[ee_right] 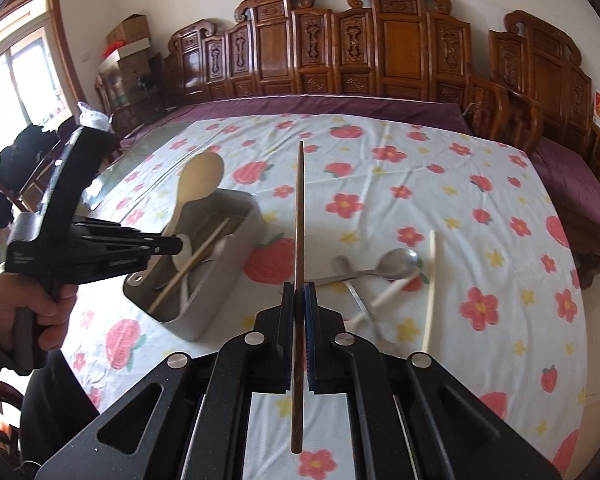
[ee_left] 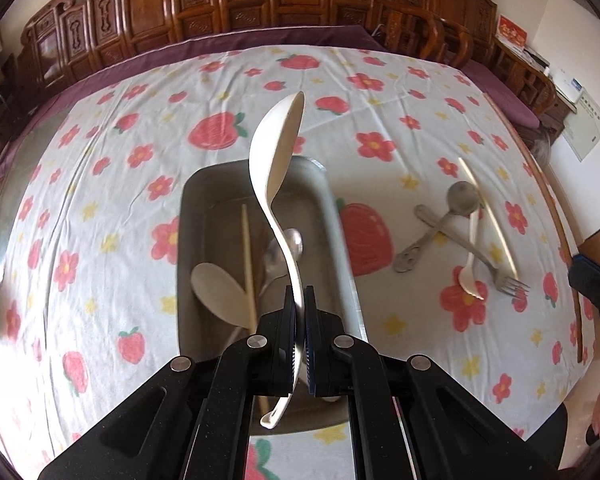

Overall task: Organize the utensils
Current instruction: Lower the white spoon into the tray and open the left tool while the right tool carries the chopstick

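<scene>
My left gripper [ee_left: 299, 300] is shut on the handle of a cream plastic ladle [ee_left: 274, 152], held above a grey rectangular bin [ee_left: 332, 216]. In the bin lie a cream rice paddle [ee_left: 218, 290], a wooden chopstick [ee_left: 248, 256] and a metal spoon [ee_left: 290, 242]. My right gripper [ee_right: 299, 292] is shut on a dark brown chopstick [ee_right: 299, 216] pointing away. In the right wrist view the left gripper [ee_right: 168, 245] holds the ladle [ee_right: 198, 184] over the bin [ee_right: 220, 288]. On the cloth lie a metal spoon [ee_left: 462, 198], a metal fork [ee_left: 496, 270], a white plastic fork [ee_left: 470, 268] and a pale chopstick [ee_left: 486, 216].
The table carries a white cloth [ee_left: 100, 200] with strawberries and flowers. Carved wooden chairs [ee_right: 380, 48] and a purple-cushioned bench [ee_right: 340, 104] stand behind it. Boxes [ee_right: 130, 52] are stacked at the back left. A person's hand [ee_right: 20, 304] grips the left tool.
</scene>
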`<state>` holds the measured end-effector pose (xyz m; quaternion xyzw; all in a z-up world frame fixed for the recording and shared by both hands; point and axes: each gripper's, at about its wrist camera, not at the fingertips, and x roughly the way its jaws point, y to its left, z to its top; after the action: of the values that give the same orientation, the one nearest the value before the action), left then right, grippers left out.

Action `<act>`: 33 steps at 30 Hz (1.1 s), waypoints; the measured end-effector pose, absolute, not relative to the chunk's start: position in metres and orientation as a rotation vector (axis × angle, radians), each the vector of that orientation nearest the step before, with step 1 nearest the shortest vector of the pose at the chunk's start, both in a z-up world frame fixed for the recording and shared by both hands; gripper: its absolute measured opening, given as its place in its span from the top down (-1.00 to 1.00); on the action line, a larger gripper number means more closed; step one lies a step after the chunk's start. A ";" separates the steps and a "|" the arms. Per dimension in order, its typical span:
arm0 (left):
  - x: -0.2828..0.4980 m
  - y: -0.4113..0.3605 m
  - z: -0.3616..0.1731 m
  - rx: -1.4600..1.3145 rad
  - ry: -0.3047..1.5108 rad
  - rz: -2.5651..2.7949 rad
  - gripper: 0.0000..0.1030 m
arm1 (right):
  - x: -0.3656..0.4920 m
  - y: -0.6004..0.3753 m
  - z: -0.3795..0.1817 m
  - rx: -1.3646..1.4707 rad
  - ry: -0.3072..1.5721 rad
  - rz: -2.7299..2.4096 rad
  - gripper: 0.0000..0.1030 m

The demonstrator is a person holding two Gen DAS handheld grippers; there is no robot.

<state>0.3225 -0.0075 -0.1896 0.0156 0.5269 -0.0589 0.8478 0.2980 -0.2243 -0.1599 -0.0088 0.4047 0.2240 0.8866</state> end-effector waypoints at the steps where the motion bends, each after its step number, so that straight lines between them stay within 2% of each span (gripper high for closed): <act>1: 0.323 -0.004 -0.191 0.027 1.112 -0.123 0.94 | 0.297 -0.221 -0.160 -0.021 0.842 0.470 0.88; 15: 0.326 0.016 -0.214 -0.023 1.131 -0.137 0.94 | 0.296 -0.179 -0.165 -0.031 0.872 0.491 0.88; 16: 0.326 0.017 -0.214 -0.023 1.127 -0.134 0.91 | 0.296 -0.177 -0.166 -0.033 0.875 0.491 0.88; 18: 0.324 0.021 -0.212 -0.029 1.114 -0.135 0.66 | 0.297 -0.174 -0.167 -0.037 0.880 0.491 0.88; 22: 0.314 0.028 -0.201 -0.026 1.077 -0.147 0.60 | 0.298 -0.161 -0.171 -0.046 0.890 0.499 0.88; 24: 0.306 0.032 -0.195 -0.011 1.050 -0.147 0.45 | 0.299 -0.153 -0.173 -0.051 0.894 0.505 0.88; 33: 0.264 0.059 -0.170 0.037 0.918 -0.136 0.36 | 0.306 -0.114 -0.179 -0.043 0.904 0.519 0.88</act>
<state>0.2645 0.0588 -0.1702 0.0178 0.4429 -0.0655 0.8940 0.3061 -0.1142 -0.1788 -0.0203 0.4318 0.2481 0.8669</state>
